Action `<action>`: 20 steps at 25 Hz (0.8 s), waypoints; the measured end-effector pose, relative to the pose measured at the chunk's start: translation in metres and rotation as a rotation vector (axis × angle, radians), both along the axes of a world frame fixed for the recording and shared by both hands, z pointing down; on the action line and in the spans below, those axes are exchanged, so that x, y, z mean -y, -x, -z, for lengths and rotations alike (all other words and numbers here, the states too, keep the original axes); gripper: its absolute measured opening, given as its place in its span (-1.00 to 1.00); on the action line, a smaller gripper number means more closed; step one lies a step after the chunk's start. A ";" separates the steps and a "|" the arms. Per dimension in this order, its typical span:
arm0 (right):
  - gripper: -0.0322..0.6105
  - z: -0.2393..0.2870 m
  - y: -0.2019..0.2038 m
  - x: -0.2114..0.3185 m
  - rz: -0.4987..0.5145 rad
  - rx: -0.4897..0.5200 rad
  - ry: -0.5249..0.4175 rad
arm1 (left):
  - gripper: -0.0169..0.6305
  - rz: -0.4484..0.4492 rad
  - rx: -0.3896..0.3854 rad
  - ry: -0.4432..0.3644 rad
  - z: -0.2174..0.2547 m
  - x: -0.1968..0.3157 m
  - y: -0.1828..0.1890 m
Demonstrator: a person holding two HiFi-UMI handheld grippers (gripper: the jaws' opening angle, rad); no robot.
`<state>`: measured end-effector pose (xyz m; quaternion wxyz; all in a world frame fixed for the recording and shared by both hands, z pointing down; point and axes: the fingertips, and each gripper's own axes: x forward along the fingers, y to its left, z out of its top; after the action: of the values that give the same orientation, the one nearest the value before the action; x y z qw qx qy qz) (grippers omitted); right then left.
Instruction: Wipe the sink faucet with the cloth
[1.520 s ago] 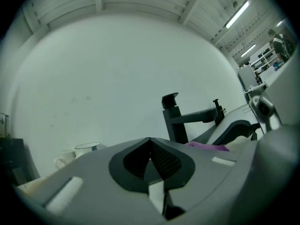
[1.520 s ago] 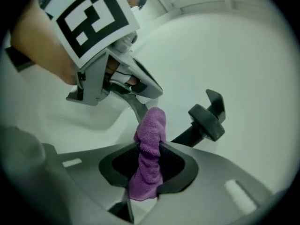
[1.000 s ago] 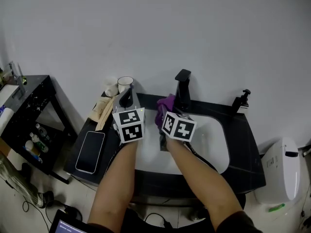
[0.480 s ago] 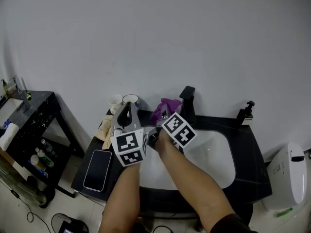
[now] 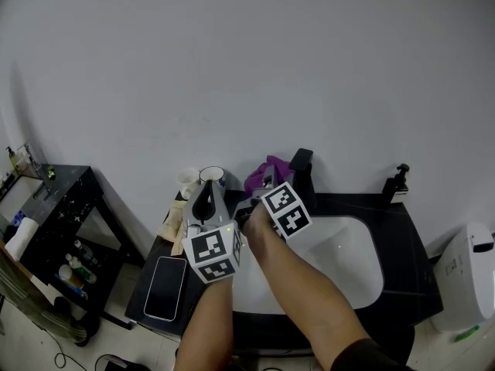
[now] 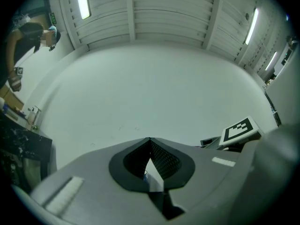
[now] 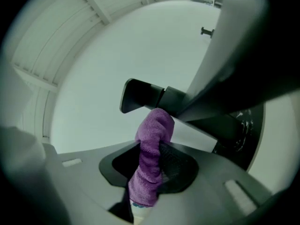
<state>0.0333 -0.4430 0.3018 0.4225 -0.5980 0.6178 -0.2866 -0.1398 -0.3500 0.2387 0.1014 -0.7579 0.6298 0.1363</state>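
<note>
The black sink faucet (image 5: 301,170) stands at the back of the white sink (image 5: 352,273). A purple cloth (image 5: 263,173) is bunched just left of the faucet, with my right gripper (image 5: 264,182) shut on it. In the right gripper view the cloth (image 7: 151,158) stands up between the jaws, its top touching the black faucet spout (image 7: 143,95). My left gripper (image 5: 204,198) is raised beside it, over the counter's left part. Its jaws are shut with nothing between them, and the left gripper (image 6: 150,163) faces the bare wall.
A phone (image 5: 166,287) lies on the black counter (image 5: 406,284) at the left, with cups (image 5: 211,176) behind it. A soap pump (image 5: 396,182) stands at the back right. A black side table (image 5: 58,207) is at far left, a toilet (image 5: 470,273) at far right.
Both grippers have risen and moved toward the wall. The right gripper carried the purple cloth up against the faucet's left side. The view has tilted upward.
</note>
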 end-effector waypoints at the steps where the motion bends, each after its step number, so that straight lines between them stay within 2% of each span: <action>1: -0.58 0.001 0.000 0.002 -0.004 0.017 -0.002 | -0.90 0.000 0.001 0.000 0.000 0.000 0.000; 7: -0.58 0.002 -0.011 0.010 -0.059 0.052 0.006 | -0.90 -0.014 -0.008 0.001 0.000 0.000 -0.004; 11: -0.58 -0.015 -0.013 0.012 -0.073 0.119 0.042 | -0.90 -0.028 0.002 0.001 -0.001 0.000 -0.010; 20: -0.58 -0.046 -0.031 0.009 -0.127 0.125 0.090 | -0.90 -0.042 0.017 0.000 -0.002 -0.001 -0.017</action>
<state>0.0643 -0.4520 0.3479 0.4502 -0.6351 0.5377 -0.3237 -0.1225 -0.3491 0.2403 0.1039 -0.7720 0.6130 0.1318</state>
